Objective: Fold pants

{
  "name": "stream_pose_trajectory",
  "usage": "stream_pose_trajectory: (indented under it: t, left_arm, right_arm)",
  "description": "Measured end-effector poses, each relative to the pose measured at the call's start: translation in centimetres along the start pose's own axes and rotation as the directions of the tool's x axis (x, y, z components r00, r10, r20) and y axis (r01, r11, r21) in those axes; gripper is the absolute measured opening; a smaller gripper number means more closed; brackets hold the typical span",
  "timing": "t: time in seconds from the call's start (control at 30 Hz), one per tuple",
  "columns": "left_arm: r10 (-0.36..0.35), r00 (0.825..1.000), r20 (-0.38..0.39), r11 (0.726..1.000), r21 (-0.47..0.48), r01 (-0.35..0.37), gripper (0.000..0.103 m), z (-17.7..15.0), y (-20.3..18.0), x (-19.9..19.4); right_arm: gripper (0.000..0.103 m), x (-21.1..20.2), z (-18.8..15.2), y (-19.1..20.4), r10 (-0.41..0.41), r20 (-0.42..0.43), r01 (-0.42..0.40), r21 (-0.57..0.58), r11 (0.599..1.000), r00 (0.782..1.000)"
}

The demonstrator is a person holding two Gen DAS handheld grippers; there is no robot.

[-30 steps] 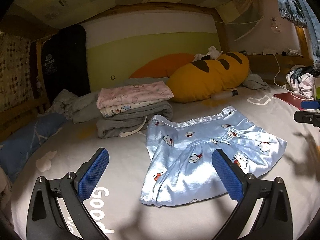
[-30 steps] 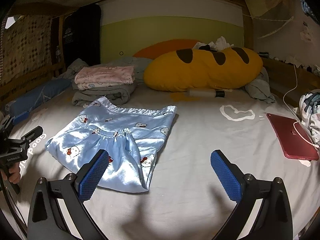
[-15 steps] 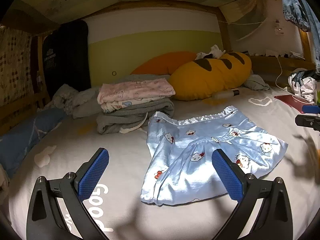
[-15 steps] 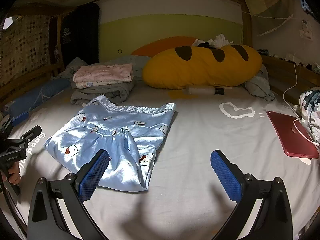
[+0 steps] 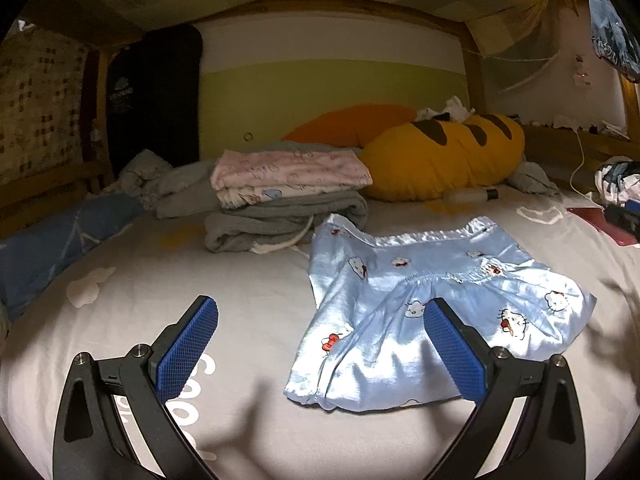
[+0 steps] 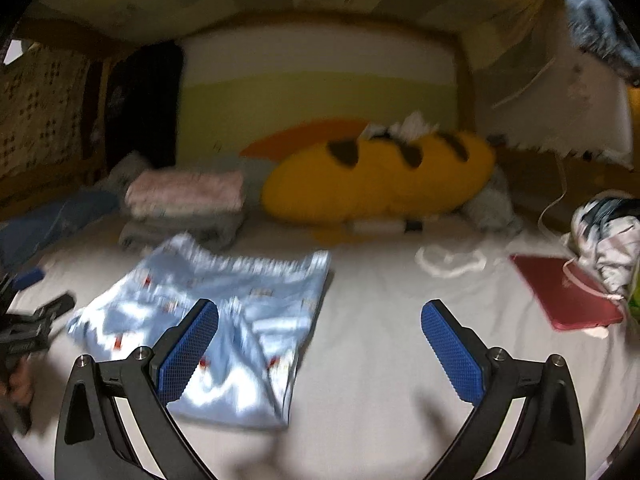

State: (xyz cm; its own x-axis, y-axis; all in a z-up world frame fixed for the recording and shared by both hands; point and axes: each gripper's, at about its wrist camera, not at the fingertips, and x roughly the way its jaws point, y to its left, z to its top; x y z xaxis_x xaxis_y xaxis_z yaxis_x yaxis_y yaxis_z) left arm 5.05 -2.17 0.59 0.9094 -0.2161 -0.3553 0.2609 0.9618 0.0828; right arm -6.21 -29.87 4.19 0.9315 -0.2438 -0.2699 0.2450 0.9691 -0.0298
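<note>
Light blue satin pants [image 5: 424, 304] with a cartoon cat print lie flat on the grey bed sheet [image 5: 248, 280], folded lengthwise. My left gripper [image 5: 320, 348] is open and empty, above the sheet just left of the pants' near edge. My right gripper [image 6: 320, 348] is open and empty, above the pants' [image 6: 224, 312] right side; that view is blurred. The left gripper's body [image 6: 28, 332] shows at the far left of the right wrist view.
A stack of folded clothes [image 5: 288, 200] sits behind the pants. A yellow bread-shaped pillow [image 5: 444, 160] and an orange pillow [image 5: 348, 128] lie at the headboard. A red tablet [image 6: 568, 300] with a cable and crumpled clothes [image 6: 608, 240] are at the right.
Both grippers have moved a little toward the pants and stayed open. The right wrist view is now motion-blurred and has swung slightly right. The pants have not moved.
</note>
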Motion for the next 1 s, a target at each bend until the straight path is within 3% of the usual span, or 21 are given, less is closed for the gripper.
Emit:
stream_pose_trajectory:
  t: [0.17, 0.33, 0.4, 0.47, 0.53, 0.63, 0.83, 1.0]
  left_arm:
    - [0.047, 0.997, 0.060, 0.999, 0.012, -0.048, 0.102, -0.2, -0.4, -1.2]
    - [0.099, 0.990, 0.103, 0.995, -0.006, -0.099, 0.102, -0.1, -0.2, -1.7]
    - [0.135, 0.983, 0.126, 0.991, -0.022, -0.133, 0.102, -0.2, 0.0, -2.1]
    - [0.160, 0.977, 0.144, 0.987, -0.033, -0.157, 0.102, -0.2, 0.0, -2.4]
    - [0.188, 0.967, 0.171, 0.982, -0.048, -0.182, 0.102, -0.4, 0.2, -3.1]
    - [0.182, 0.964, 0.195, 0.983, -0.050, -0.176, 0.102, -0.6, 0.1, -3.6]
    - [0.182, 0.965, 0.186, 0.983, -0.045, -0.177, 0.102, -0.5, 0.1, -3.3]
    - [0.179, 0.968, 0.176, 0.984, -0.035, -0.175, 0.102, -0.5, -0.2, -3.1]
  right_arm:
    - [0.102, 1.3, 0.7, 1.9, -0.033, 0.134, 0.027, 0.043, 0.999, 0.990]
    - [0.102, 3.0, -0.2, 4.8, -0.020, 0.108, 0.018, 0.022, 1.000, 0.994]
    - [0.102, 3.3, -1.1, 5.7, -0.126, 0.092, 0.124, 0.031, 0.992, 0.988]
    - [0.102, 2.5, -1.2, 6.3, -0.165, 0.131, 0.163, 0.023, 0.986, 0.978]
    - [0.102, 1.6, -1.4, 6.3, -0.119, 0.181, 0.117, 0.020, 0.993, 0.976]
    - [0.102, 2.0, -1.6, 5.4, -0.046, 0.152, 0.039, 0.049, 0.998, 0.987]
    - [0.102, 2.7, -2.0, 2.8, -0.041, 0.095, 0.024, 0.179, 0.984, 0.995]
    - [0.102, 2.8, -2.1, 3.6, -0.038, 0.086, 0.025, 0.144, 0.989, 0.996]
